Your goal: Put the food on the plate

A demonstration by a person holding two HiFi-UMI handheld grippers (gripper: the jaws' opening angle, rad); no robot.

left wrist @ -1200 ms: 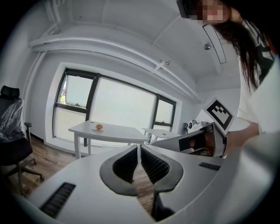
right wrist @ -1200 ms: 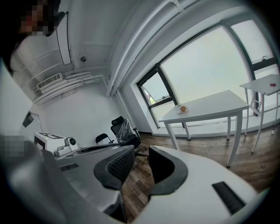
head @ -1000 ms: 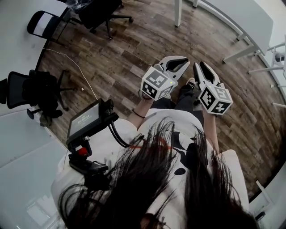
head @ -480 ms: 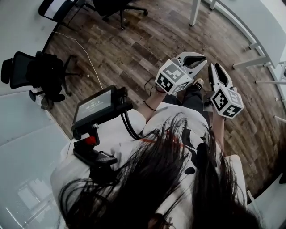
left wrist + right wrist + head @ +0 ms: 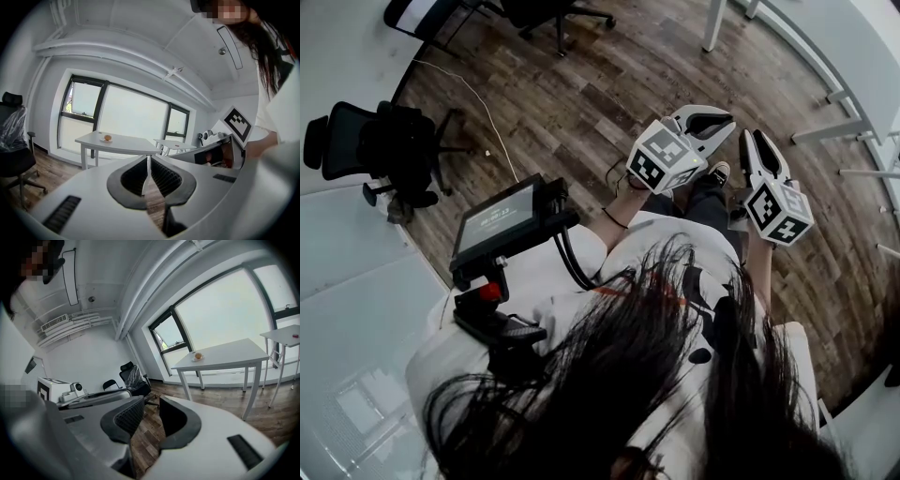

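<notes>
We stand on the wood floor (image 5: 581,103), well apart from the white desk (image 5: 126,143) that carries the task's thing. That is why both tools are simply carried at waist height ahead of the body, side by side and pointing outward. The left gripper (image 5: 148,158) has its ribbed pads brought together at the tips with nothing between them. The right gripper (image 5: 151,401) is likewise drawn in as narrow as it goes, with only floor showing past its pads. We judge that closed, empty jaws suit this stretch, since nothing within reach can be taken.

The piece of food (image 5: 198,355), small, round and orange-brown, lies near the desk's left end as both gripper views see it. It seems to rest on a small pale plate (image 5: 193,358), but at this range we cannot tell whether that is the plate meant. A screen (image 5: 500,222) on a chest mount juts out on our left, and an office chair (image 5: 380,150) stands off to the side. In our judgement the task proper has not begun, and the first need is to get to the desk.
</notes>
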